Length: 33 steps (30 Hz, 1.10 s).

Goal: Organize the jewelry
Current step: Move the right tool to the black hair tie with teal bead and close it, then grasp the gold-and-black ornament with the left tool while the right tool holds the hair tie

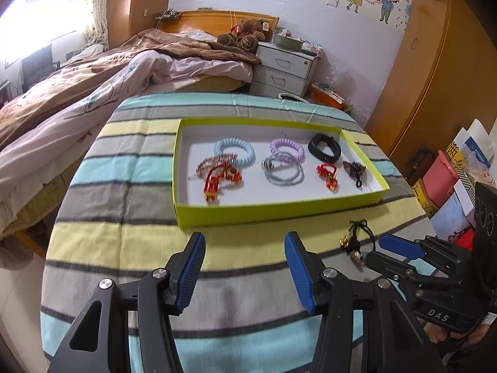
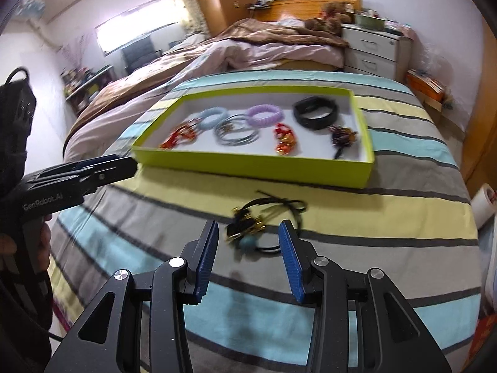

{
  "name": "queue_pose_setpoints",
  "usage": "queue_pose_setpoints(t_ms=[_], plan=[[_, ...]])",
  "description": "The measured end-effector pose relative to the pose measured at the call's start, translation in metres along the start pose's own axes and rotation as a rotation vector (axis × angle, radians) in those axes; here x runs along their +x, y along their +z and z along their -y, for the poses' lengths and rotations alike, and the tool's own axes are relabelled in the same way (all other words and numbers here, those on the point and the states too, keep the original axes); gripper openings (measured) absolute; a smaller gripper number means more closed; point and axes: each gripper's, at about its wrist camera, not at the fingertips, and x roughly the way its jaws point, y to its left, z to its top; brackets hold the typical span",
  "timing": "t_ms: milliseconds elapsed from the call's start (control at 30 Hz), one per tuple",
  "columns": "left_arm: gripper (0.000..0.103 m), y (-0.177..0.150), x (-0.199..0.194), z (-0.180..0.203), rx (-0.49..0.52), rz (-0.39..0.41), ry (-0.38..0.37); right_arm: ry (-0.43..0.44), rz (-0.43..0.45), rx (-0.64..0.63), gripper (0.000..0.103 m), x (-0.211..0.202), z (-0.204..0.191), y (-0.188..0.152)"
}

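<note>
On the striped cloth (image 1: 149,239) in the left wrist view, your left gripper (image 1: 245,242) stands wide open, holding nothing, before the green tray (image 1: 279,209) of bracelets and hair ties. In the right wrist view, your right gripper (image 2: 248,230) is spread wide and empty, the black cord jewelry (image 2: 264,217) lying loose just beyond its fingertips, outside the tray.

Striped cloth (image 1: 149,143) covers the table. Behind: unmade bed (image 1: 93,80), teddy bear (image 1: 245,35), white drawer unit (image 1: 284,68), apparently cluttered on top.
</note>
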Motion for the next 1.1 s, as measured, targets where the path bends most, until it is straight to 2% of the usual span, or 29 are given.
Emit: queue_pose_setpoints(t_ms=[267,333,633,767,833,1100], plan=[[0.053,-0.013,-0.002,0.001,0.001,-0.022,-0.006,-0.026,-0.028,-0.120,0.041,0.012,-0.023,-0.007],[0.053,-0.015,-0.002,0.001,-0.001,-0.027,-0.006,-0.038,-0.037,-0.134,0.027,0.014,-0.025,-0.008],[0.053,-0.020,-0.003,0.004,-0.006,-0.034,-0.012,-0.088,-0.072,-0.184,0.026,0.025,-0.027,-0.008],[0.053,-0.021,-0.005,0.005,0.000,-0.036,-0.010,-0.097,-0.059,-0.191,0.026,0.022,-0.028,-0.009],[0.053,-0.021,-0.005,0.005,0.000,-0.038,-0.009,-0.103,-0.053,-0.186,0.017,0.020,-0.027,-0.010],[0.053,-0.021,-0.005,0.013,0.014,-0.042,-0.020,-0.081,0.004,-0.111,0.017,0.004,-0.015,-0.010]])
